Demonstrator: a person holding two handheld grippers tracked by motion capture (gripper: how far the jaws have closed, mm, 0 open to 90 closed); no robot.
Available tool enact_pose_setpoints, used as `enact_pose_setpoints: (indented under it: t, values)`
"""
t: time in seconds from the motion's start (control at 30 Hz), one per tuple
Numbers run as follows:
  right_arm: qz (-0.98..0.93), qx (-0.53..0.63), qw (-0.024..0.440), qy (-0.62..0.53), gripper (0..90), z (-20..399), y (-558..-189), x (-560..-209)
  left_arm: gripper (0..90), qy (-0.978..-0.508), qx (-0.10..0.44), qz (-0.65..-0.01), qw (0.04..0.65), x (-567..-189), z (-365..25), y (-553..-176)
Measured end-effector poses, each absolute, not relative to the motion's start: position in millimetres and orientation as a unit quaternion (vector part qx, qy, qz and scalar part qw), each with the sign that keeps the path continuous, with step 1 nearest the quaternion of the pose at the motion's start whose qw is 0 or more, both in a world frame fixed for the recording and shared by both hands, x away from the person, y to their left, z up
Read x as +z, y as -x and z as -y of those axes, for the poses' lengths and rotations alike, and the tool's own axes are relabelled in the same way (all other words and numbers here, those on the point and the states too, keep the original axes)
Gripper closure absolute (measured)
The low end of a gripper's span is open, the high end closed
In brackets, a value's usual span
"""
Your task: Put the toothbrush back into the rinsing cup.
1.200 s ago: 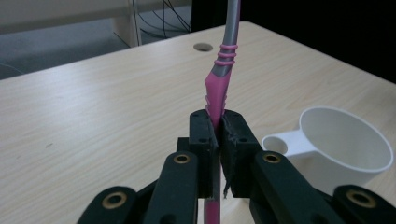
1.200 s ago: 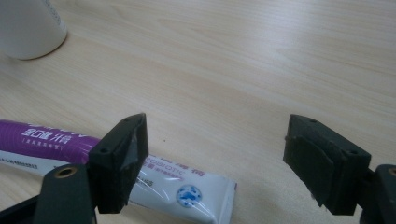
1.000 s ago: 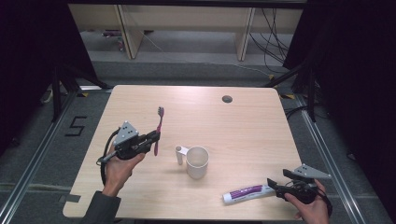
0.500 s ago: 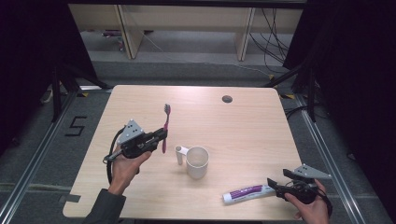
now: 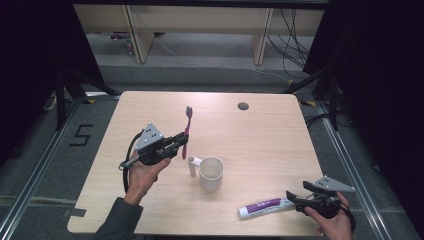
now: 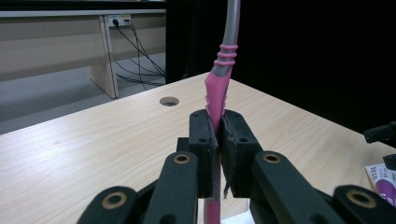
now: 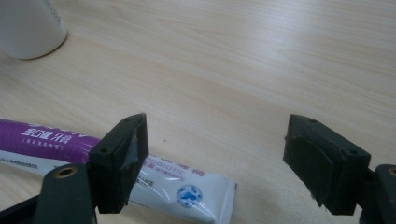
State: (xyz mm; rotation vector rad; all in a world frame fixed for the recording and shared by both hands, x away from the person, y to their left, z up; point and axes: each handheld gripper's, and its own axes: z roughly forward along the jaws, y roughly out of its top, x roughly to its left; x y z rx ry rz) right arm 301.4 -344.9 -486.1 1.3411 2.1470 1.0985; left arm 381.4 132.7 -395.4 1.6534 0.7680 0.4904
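Observation:
A pink and grey toothbrush (image 5: 187,131) stands nearly upright above the table, bristles at the top. My left gripper (image 5: 179,142) is shut on its pink handle (image 6: 216,95), left of a white mug (image 5: 211,173). A purple and white toothpaste tube (image 5: 265,206) lies flat near the table's front edge. My right gripper (image 5: 295,199) is open at the tube's right end, low over the table. In the right gripper view the tube's white tail (image 7: 187,189) lies beside the left jaw, and the gripper (image 7: 215,158) holds nothing.
The wooden table (image 5: 270,140) has a round cable hole (image 5: 243,106) at the back. A small white upright piece (image 5: 193,166) stands against the mug's left side. Cables and bench legs lie on the floor beyond the table.
My left gripper has carried the toothbrush to the right, closer to the mug, and a little away from me. The right gripper and the tube have stayed put.

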Motion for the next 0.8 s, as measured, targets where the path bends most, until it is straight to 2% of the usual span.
enact_pose_setpoints:
  t: [0.8]
  values:
    - [-0.764, 0.392, 0.189, -0.476, 22.9, 344.8, -301.1, -485.5, 82.8, -0.716, 0.2, -0.33, 0.582, -416.2, -114.9, -391.7]
